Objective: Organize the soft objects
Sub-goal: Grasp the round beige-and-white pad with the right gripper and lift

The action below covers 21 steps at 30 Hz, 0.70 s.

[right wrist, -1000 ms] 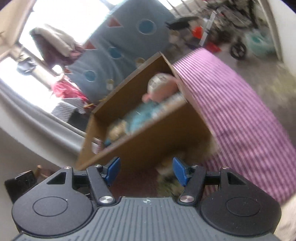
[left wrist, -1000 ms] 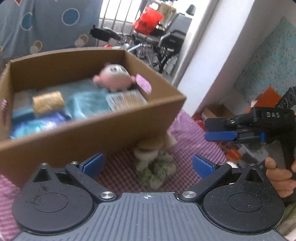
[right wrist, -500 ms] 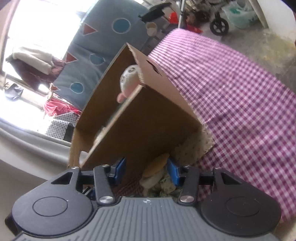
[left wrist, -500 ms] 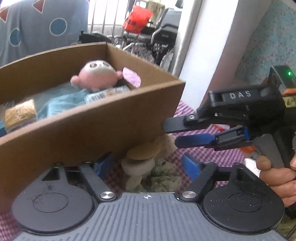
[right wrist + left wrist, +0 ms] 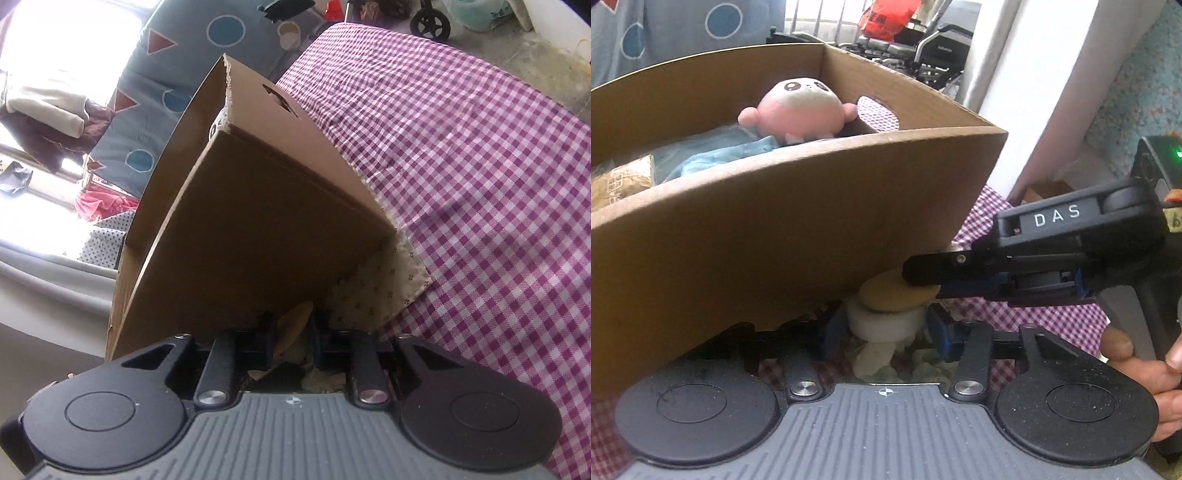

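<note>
Your right gripper [image 5: 923,284], marked "DAS", pinches the one mushroom plush's [image 5: 886,317] tan cap. Your left gripper [image 5: 884,338] brackets its white stem, contact unclear. One cardboard box [image 5: 798,236] at 12 o'clock.

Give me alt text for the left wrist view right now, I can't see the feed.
Both grippers close in on a small mushroom plush lying on the checked cloth against a cardboard box: the left gripper brackets its white body while the right gripper reaches its tan cap from the right. A pink plush sits inside the box.
</note>
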Tool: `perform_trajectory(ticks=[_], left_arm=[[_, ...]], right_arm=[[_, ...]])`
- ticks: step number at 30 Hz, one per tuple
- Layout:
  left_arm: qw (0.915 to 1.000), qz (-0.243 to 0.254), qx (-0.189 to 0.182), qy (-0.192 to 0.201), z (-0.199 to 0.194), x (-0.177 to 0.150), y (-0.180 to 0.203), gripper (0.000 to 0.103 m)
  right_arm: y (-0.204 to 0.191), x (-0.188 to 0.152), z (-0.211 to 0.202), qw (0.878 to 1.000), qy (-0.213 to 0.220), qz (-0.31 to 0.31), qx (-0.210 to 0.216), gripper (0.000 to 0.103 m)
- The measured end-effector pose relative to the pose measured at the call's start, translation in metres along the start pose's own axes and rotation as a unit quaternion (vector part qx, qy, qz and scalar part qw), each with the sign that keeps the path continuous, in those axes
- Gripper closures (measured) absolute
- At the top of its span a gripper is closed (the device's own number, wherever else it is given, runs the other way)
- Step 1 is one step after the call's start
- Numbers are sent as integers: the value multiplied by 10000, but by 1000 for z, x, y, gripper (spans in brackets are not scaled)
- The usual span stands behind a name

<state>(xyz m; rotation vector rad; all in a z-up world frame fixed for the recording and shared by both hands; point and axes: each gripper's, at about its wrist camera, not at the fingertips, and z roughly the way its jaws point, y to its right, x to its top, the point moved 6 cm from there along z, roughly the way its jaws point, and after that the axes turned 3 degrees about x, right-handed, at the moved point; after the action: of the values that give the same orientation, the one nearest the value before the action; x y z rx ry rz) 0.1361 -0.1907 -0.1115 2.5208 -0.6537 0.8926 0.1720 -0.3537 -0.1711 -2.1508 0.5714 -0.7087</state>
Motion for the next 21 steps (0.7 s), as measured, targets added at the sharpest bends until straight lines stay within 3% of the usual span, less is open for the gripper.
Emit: perform_trajectory(ticks=[13,15,18,21], left_arm=[[9998,67,179,-74,-40,-24,-15,54],[9997,113,211,-62,-44,-28,-19,49],[9998,94,135,93,-55,-29,-22,34],[9997,48,-55,233,-57,-26,-23,29]], right_arm=[[-47,-37,4,9958,-225,-882,42,89],[-50,-44,10,9957,-318,-865,65,89],[-54,-47,13,9961,-363,-779,181,90],[-62,-46,13,9959,-375,-782,242,94]])
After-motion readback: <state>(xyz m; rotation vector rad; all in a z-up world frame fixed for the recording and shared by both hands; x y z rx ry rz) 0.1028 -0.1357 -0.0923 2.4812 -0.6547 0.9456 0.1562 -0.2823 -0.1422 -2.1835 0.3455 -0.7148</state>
